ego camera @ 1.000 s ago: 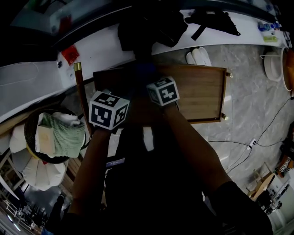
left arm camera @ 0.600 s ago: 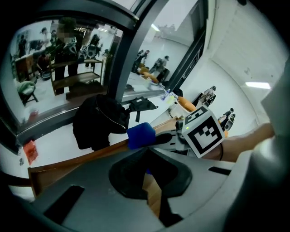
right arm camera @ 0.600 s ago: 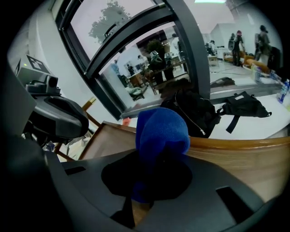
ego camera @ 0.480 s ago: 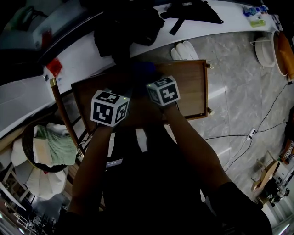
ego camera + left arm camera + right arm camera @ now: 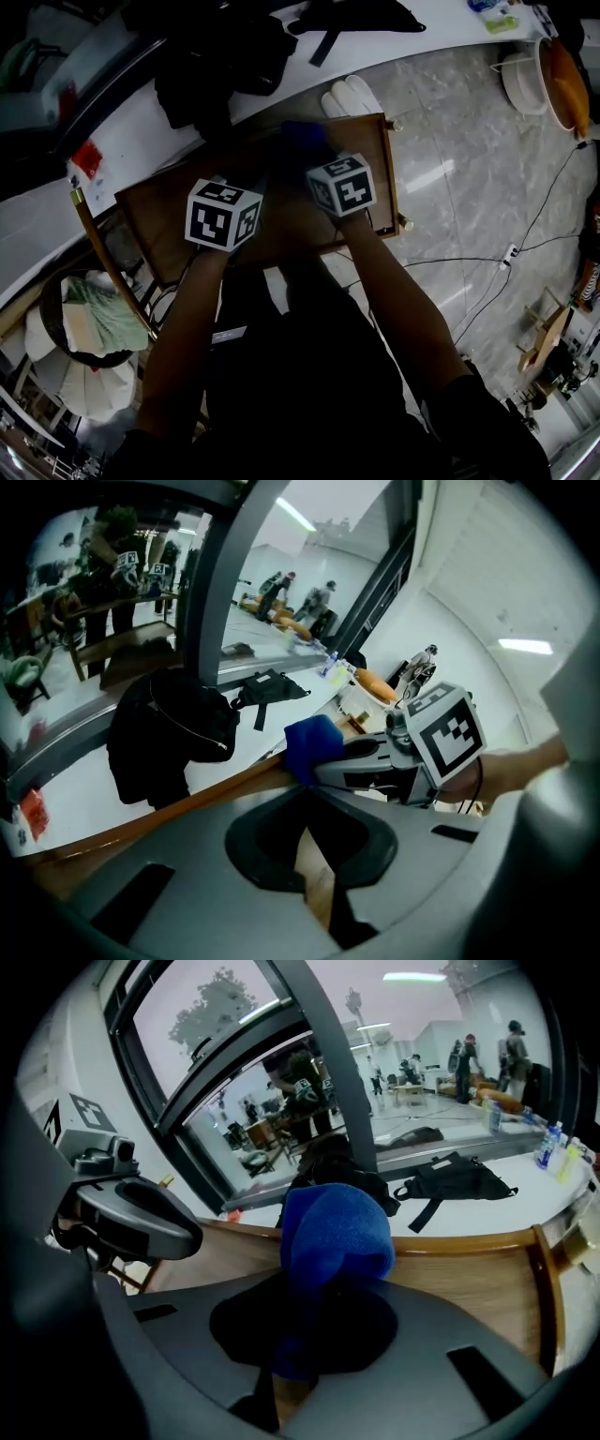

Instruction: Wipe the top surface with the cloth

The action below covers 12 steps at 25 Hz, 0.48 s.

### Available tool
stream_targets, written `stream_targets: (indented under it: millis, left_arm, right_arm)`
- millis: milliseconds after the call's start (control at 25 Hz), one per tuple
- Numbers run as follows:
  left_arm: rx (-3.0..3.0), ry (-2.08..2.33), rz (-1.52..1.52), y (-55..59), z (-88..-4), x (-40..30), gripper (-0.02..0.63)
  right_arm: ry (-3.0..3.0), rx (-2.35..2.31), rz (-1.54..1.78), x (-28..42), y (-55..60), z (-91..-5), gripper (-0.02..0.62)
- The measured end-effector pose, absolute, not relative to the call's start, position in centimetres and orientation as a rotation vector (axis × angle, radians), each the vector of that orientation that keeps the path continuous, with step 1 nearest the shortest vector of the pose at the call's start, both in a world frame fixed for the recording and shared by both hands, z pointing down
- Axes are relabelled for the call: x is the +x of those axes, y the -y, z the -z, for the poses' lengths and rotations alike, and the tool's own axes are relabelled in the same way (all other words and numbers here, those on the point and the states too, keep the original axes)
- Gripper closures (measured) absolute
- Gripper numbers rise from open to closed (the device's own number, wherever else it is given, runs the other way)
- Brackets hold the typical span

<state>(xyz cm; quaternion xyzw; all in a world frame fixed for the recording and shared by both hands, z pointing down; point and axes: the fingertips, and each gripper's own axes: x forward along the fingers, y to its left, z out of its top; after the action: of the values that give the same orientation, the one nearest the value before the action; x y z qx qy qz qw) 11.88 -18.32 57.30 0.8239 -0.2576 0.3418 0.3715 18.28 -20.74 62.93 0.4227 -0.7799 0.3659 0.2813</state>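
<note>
A brown wooden table top (image 5: 159,220) lies under both grippers. A blue cloth (image 5: 302,134) is bunched at its far edge, and my right gripper (image 5: 309,155) is shut on it. In the right gripper view the blue cloth (image 5: 336,1232) bulges out of the right gripper (image 5: 319,1307) above the wooden top (image 5: 469,1279). My left gripper (image 5: 246,173) hovers just left of it, shut with nothing held. In the left gripper view the left gripper (image 5: 305,808) is pointed along the top, with the blue cloth (image 5: 314,747) and right gripper (image 5: 375,761) close ahead on the right.
A white counter (image 5: 141,122) runs behind the table with a black jacket (image 5: 216,56) and a black bag (image 5: 352,19) on it. White slippers (image 5: 352,98) lie by the far edge. A basket (image 5: 94,319) with green cloth stands at left; cables (image 5: 487,262) cross the floor at right.
The table and basket have slid left and up in the head view. Both grippers stay close together over the top, the right one still shut on the cloth.
</note>
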Motion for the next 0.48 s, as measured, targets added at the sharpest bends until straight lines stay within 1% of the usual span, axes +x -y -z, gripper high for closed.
stream_targets:
  millis: [480]
  left_arm:
    - [2.165,0.551,-0.847,18.7,-57.4,18.7,0.598]
  right_arm:
    - [1.972,1.263,-0.974,27.9,20.5,-62.6,0.534]
